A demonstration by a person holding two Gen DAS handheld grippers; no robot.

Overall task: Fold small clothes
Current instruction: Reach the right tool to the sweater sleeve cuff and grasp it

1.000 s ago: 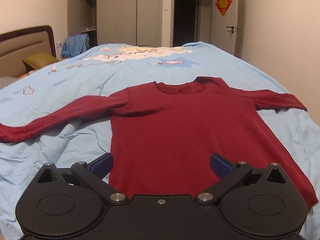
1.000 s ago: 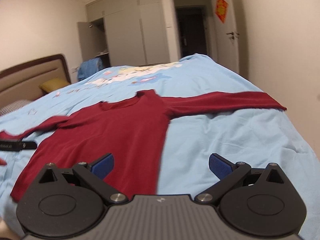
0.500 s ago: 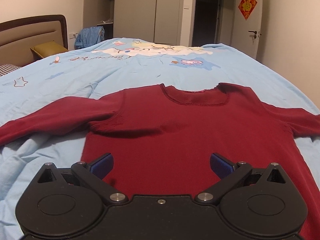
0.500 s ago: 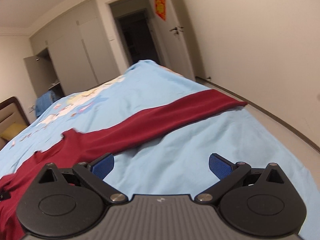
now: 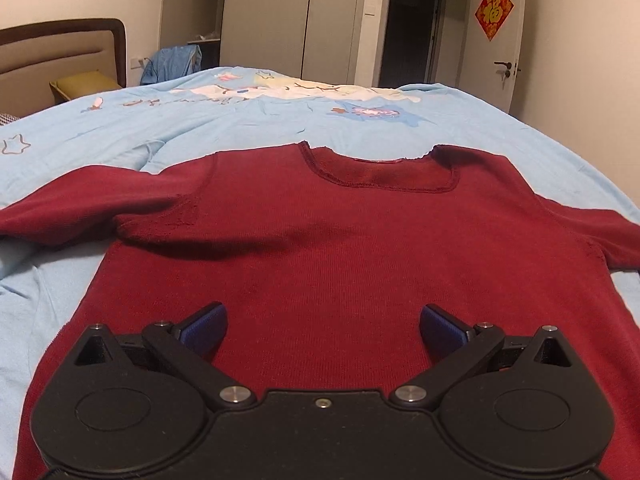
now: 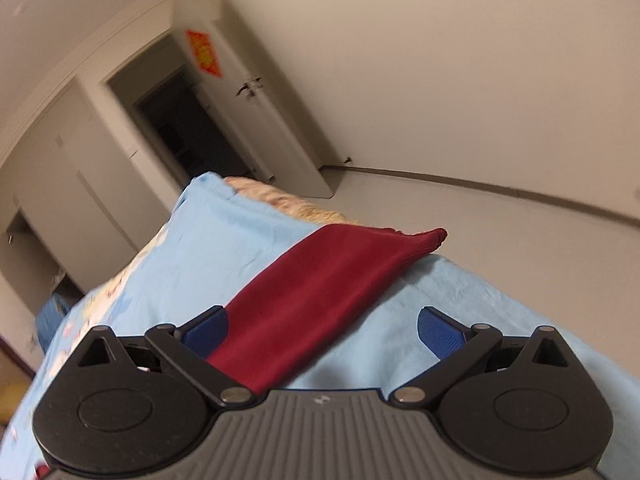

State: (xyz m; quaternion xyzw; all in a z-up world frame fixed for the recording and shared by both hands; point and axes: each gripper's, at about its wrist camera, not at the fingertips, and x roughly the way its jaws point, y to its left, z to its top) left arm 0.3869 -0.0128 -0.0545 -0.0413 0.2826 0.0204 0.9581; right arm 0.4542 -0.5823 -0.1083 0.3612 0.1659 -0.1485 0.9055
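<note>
A dark red long-sleeved sweater (image 5: 328, 256) lies flat, front up, on a light blue bed cover (image 5: 248, 120), neckline away from me. My left gripper (image 5: 322, 330) hovers open over the sweater's lower body, nothing between its blue pads. In the right wrist view the sweater's right sleeve (image 6: 324, 296) stretches toward the bed's edge, its cuff (image 6: 424, 240) at the corner. My right gripper (image 6: 322, 330) is open above that sleeve, which passes by the left pad; whether it touches the cloth I cannot tell.
The headboard (image 5: 60, 56) and a yellow pillow (image 5: 84, 84) stand at the far left. Wardrobes (image 5: 280, 16), a dark doorway (image 5: 412, 36) and a door (image 5: 508, 40) line the back wall. The bed edge drops to bare floor (image 6: 500, 220) on the right.
The left gripper moved forward over the sweater's body toward the neckline. The right gripper swung right and tilted, coming from the sweater's body out along the right sleeve toward its cuff.
</note>
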